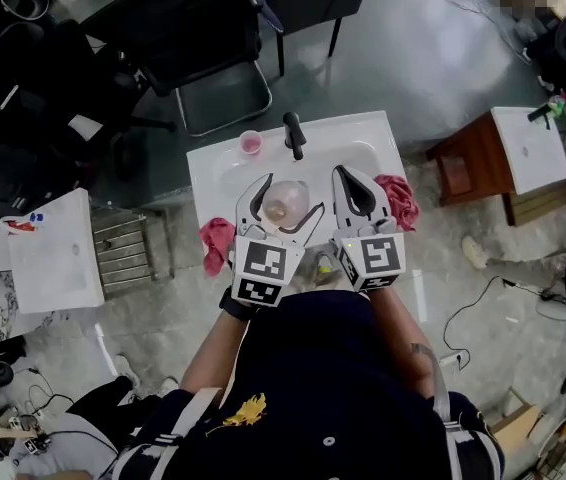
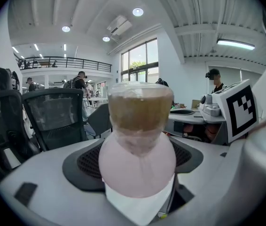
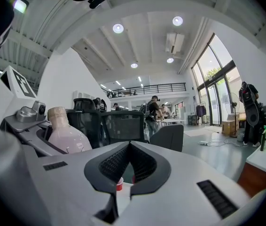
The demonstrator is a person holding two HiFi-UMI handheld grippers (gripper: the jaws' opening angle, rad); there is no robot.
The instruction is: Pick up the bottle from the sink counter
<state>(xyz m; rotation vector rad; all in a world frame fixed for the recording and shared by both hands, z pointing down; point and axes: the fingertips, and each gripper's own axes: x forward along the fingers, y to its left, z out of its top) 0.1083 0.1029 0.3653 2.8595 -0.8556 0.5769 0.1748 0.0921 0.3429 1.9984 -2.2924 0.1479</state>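
A pale pink bottle (image 1: 285, 206) with a rounded body is held over the white sink counter (image 1: 363, 133), and my left gripper (image 1: 288, 198) is shut on it. In the left gripper view the bottle (image 2: 137, 149) fills the space between the two black pads, neck upward. To the right of the bottle, my right gripper (image 1: 349, 174) has its tips together and nothing between them. The right gripper view shows that gripper (image 3: 129, 147) shut, with the bottle (image 3: 65, 133) off to its left.
A black faucet (image 1: 293, 133) and a small pink cup (image 1: 251, 144) stand at the back of the sink. Red cloths lie at the left (image 1: 217, 243) and right (image 1: 400, 200) edges. A black office chair (image 1: 203, 38) stands behind; a wooden table (image 1: 473, 163) is at the right.
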